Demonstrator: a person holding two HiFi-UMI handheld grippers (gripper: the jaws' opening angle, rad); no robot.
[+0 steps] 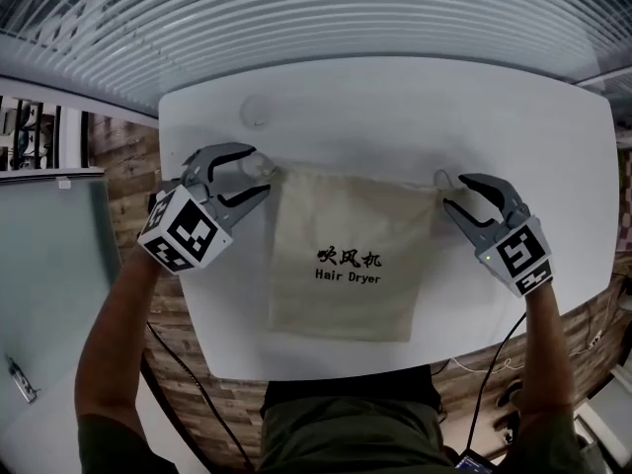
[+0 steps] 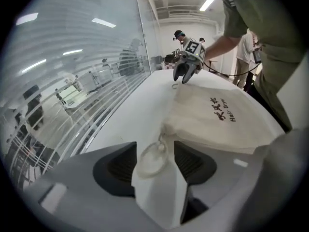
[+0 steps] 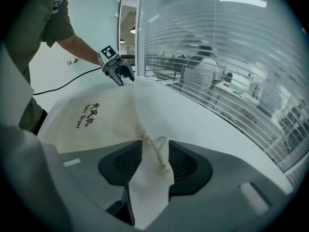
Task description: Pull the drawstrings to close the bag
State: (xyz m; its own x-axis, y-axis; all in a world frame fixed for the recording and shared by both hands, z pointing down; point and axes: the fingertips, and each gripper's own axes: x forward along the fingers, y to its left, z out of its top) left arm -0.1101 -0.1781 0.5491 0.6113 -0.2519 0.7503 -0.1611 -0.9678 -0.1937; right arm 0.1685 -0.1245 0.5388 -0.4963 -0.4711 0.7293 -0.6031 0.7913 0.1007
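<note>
Hard to see: both cords faint in head view, pale on the tabletop | left tool: jaws apart, left drawstring loop between them | right tool: jaws apart around right drawstring | bag: flat mid-tabletop, mouth toward 12 o'clock, tools at 9 and 3

Bright, even light from ceiling strip lights; white tabletop nearly blown out, shadows faint. Gripper views: fisheye bending, black corners, near jaws soft.
</note>
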